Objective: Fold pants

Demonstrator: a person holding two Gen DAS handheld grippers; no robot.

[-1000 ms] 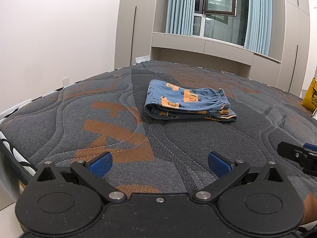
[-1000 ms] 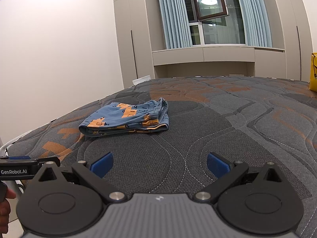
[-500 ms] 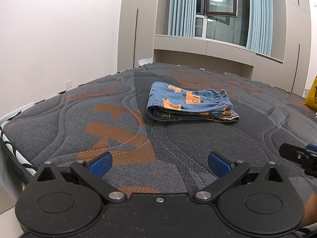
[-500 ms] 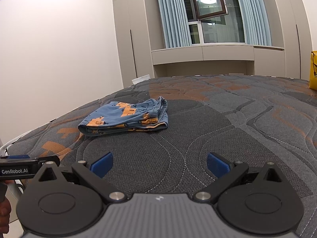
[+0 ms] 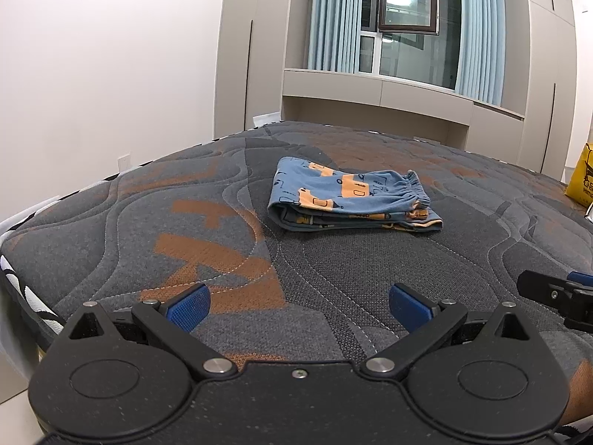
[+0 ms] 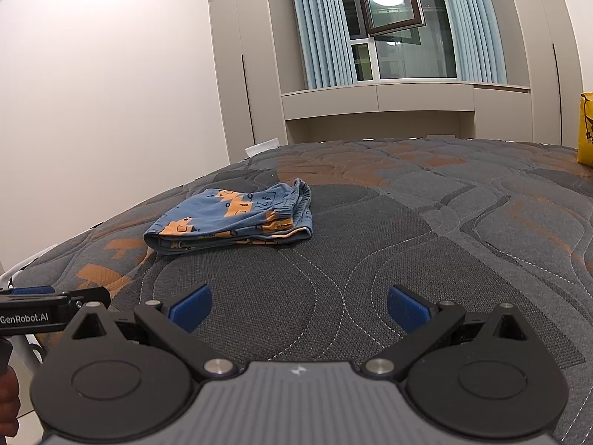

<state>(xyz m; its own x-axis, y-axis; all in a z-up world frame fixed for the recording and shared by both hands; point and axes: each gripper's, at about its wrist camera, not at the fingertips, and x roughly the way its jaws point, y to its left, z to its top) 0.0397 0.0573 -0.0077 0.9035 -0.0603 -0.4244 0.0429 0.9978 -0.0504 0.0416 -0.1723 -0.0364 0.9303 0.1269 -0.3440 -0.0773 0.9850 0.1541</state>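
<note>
Blue pants with orange prints [image 5: 352, 198] lie folded in a small stack on the grey and orange mattress [image 5: 370, 282], elastic waistband to the right. They also show in the right wrist view [image 6: 237, 218], ahead and to the left. My left gripper [image 5: 298, 306] is open and empty, well short of the pants above the mattress's near part. My right gripper [image 6: 298, 306] is open and empty too, near the mattress's front. Each gripper shows at the edge of the other's view.
The mattress's left edge [image 5: 22, 289] drops off beside my left gripper. A yellow bag [image 5: 582, 178] stands at the far right. A white wall [image 5: 92, 74], cabinets and a curtained window [image 5: 404, 22] lie beyond the bed.
Both grippers have tilted slightly, so the pants sit a little lower and nearer in view. The pants have not moved. The jaws stay open.
</note>
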